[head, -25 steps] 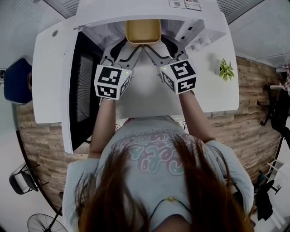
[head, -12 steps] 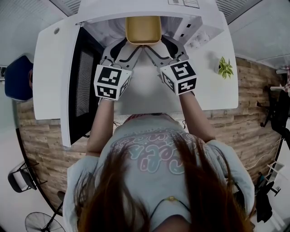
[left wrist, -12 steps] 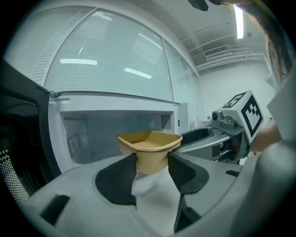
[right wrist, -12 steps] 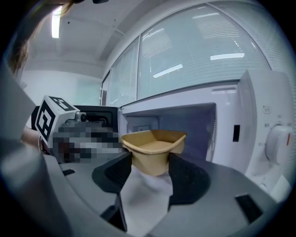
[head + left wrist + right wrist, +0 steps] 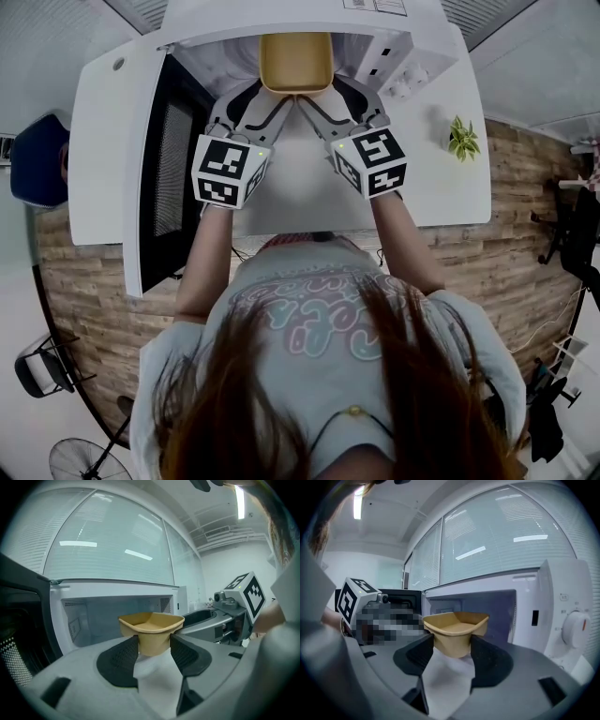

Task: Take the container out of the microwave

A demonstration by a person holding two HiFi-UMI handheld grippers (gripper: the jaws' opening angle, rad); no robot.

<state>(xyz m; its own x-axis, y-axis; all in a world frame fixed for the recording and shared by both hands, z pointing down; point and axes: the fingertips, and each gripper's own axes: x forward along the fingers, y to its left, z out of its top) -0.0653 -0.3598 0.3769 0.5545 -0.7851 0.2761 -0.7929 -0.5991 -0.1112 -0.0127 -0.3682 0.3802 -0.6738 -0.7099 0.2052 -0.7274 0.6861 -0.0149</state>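
**Container position.** The tan container [image 5: 295, 62] sits at the mouth of the microwave [image 5: 281, 17], in the front of the open cavity. The door [image 5: 171, 169] is swung fully out to the person's left, which leaves the opening free for both tools. No view shows whether the base rests on the cavity floor.

**Gripper state.** The left gripper [image 5: 153, 640] has its jaws set wide and closed against one near corner of the container. The right gripper [image 5: 451, 641] clamps the other near corner in the same way. Both point nearly level and converge on the near wall.

**Reason for the hold.** Two corner grips probably keep the shallow, open-topped container level. The next step appears to be a straight pull toward the white surface [image 5: 441, 187].
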